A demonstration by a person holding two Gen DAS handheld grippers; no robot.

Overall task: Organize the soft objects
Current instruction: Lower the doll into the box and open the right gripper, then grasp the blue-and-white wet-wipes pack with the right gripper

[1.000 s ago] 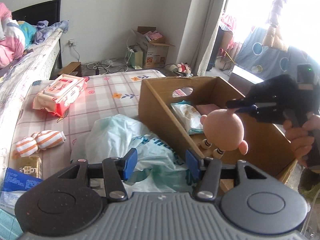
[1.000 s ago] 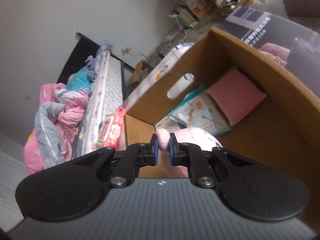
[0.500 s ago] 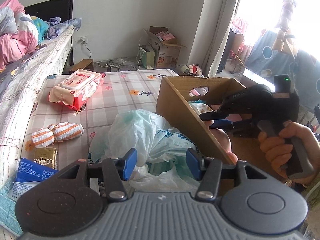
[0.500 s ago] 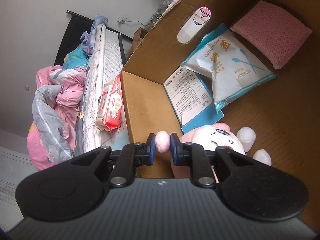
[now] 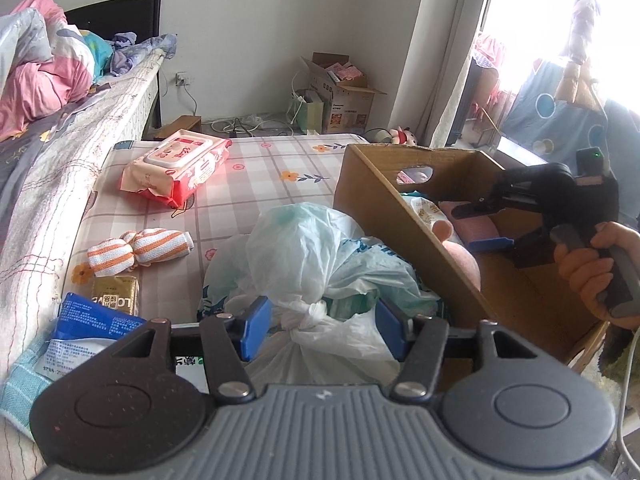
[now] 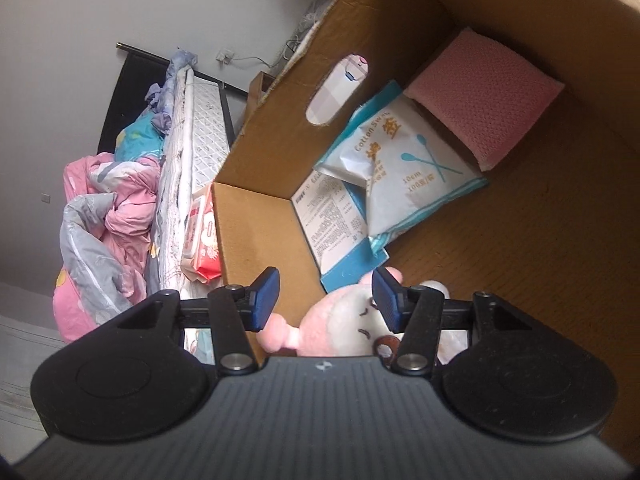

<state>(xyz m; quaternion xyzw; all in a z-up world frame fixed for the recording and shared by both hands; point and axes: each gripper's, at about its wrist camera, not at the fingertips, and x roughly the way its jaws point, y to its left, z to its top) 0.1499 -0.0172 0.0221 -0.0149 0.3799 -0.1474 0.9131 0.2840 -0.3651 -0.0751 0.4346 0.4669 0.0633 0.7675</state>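
A cardboard box (image 5: 384,208) stands on the checked cloth; it also shows in the right wrist view (image 6: 560,240). Inside lie a pink plush toy (image 6: 340,328), a cotton-swab pack (image 6: 404,160), a flat blue-and-white pack (image 6: 332,232) and a pink sponge (image 6: 484,96). My right gripper (image 6: 326,298) is open just above the plush toy, which lies free on the box floor; it also shows in the left wrist view (image 5: 478,226). My left gripper (image 5: 320,326) is open and empty over a knotted white plastic bag (image 5: 312,264).
On the cloth lie a red wet-wipe pack (image 5: 176,166), an orange-striped rolled towel (image 5: 138,248), a gold packet (image 5: 116,300) and a blue-white pack (image 5: 84,340). A bed with pink bedding (image 5: 36,80) runs along the left. Cardboard boxes (image 5: 344,96) stand on the floor.
My right gripper lowered the pink plush toy into the box, then opened and let it go. My left gripper moved closer over the white plastic bag.
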